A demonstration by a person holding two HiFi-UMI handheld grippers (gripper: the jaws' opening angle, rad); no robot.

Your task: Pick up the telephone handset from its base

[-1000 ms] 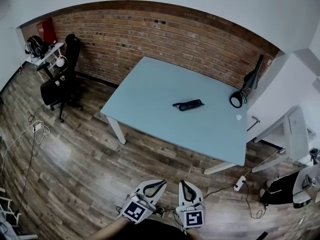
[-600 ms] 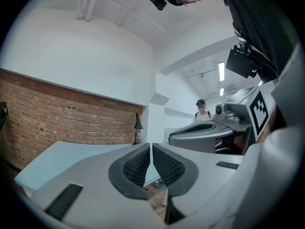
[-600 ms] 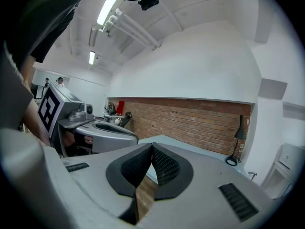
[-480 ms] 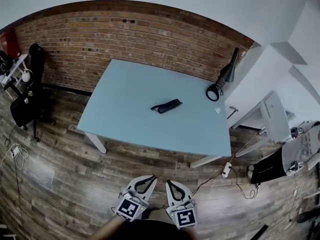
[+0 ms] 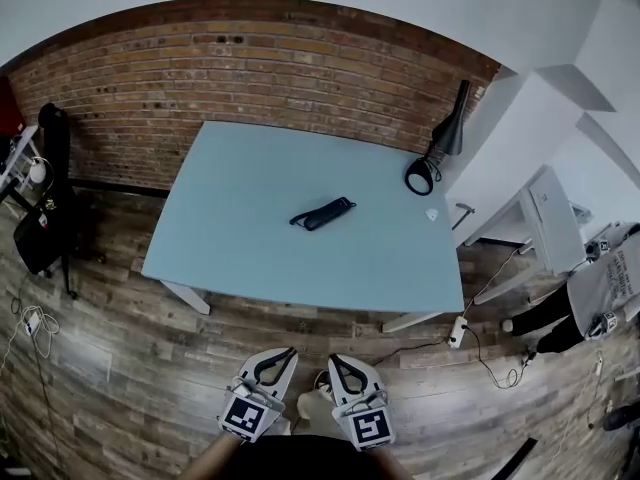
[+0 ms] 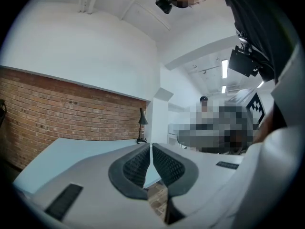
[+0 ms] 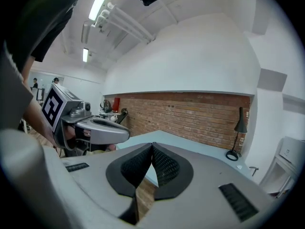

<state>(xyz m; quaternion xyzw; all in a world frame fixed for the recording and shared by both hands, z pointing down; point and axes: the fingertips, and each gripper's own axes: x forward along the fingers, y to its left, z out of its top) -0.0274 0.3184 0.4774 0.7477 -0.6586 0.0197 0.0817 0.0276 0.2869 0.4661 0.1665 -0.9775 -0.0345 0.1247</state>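
Observation:
The black telephone [image 5: 322, 214], handset lying on its base, sits near the middle of the pale blue table [image 5: 230, 238] in the head view. My left gripper [image 5: 284, 354] and right gripper [image 5: 336, 362] hang side by side over the wooden floor, well short of the table's near edge. Both point toward the table. In the left gripper view the left gripper [image 6: 151, 148] has its pads pressed together with nothing between them. The right gripper [image 7: 152, 145] is likewise shut and empty in its own view. Neither gripper view shows the telephone.
A black desk lamp [image 5: 440, 144] stands at the table's far right corner, with a small white object [image 5: 432, 213] near it. A brick wall runs behind. A black office chair [image 5: 45, 208] stands left; white furniture [image 5: 548, 218], floor cables, a power strip [image 5: 458, 333] and a person [image 5: 600, 288] right.
Both grippers have drifted left across the floor while staying shut. In the head view the table and telephone have slid left and sit more centred; the chair has moved toward the left edge.

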